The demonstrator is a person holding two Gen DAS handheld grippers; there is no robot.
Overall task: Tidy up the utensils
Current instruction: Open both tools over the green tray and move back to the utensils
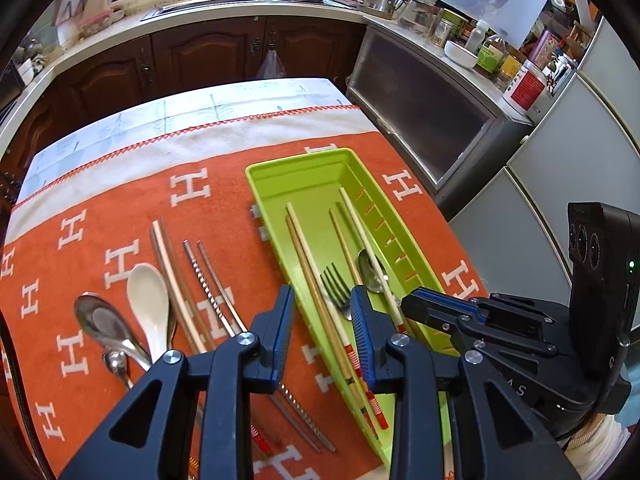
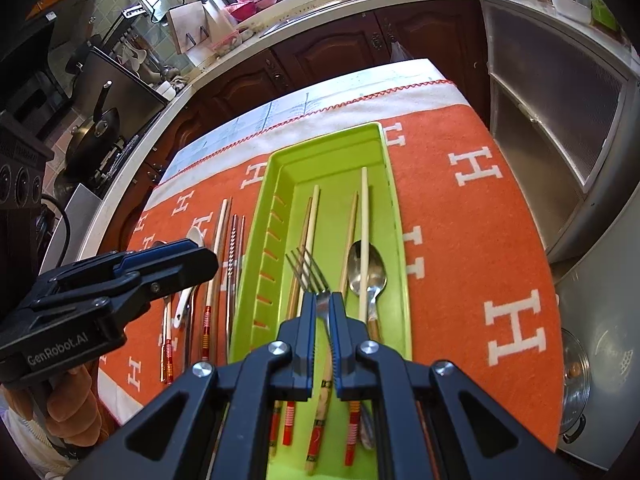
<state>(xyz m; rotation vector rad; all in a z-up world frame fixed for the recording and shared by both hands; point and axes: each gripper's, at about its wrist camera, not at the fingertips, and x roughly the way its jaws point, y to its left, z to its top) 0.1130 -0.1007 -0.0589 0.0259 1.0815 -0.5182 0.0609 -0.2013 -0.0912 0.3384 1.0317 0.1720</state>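
The fork (image 2: 310, 276) is pinched at its neck by the right gripper (image 2: 322, 304) over the near part of the green tray (image 2: 394, 208), beside chopsticks (image 2: 363, 240) and a spoon (image 2: 368, 270). Stiff, light, slippery steel is judged best held at the narrow neck. The left gripper (image 1: 322, 304) is spread, empty. The handle is hidden behind the jaws.

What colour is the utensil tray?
Lime green tray; the right wrist view shows it best.
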